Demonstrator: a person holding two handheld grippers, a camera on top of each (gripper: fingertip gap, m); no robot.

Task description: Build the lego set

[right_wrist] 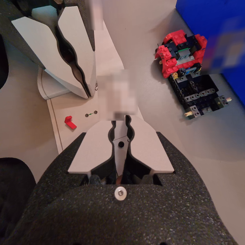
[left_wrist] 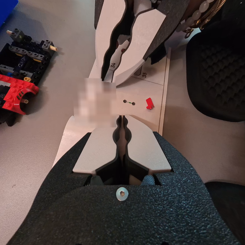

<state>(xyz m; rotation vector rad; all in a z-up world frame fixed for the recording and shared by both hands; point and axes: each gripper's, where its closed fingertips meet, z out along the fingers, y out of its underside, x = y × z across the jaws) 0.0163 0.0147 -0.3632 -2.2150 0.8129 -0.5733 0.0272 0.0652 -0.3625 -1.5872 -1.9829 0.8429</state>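
Observation:
A half-built Lego car [left_wrist: 19, 74], black with red front parts, sits on the grey table; it also shows in the right wrist view [right_wrist: 188, 74]. An open instruction booklet [left_wrist: 139, 92] lies under both grippers. A small red bracket piece [left_wrist: 149, 104] [right_wrist: 70, 124] lies loose on the page. My left gripper [left_wrist: 122, 116] is shut and empty over the booklet, with its tips near the right gripper's. My right gripper [right_wrist: 120, 118] is open by a narrow gap. A small black round piece [right_wrist: 121, 144] shows on the page between its fingers, not gripped.
A blue box [right_wrist: 212, 19] stands behind the car. A black textured cushion-like object [left_wrist: 218, 79] lies beside the booklet. A wrist with a bead bracelet [left_wrist: 198, 13] shows behind the right gripper [left_wrist: 107, 78]. The left gripper shows in the right view [right_wrist: 88, 96]. Tip to tip, the grippers are about 6 cm apart.

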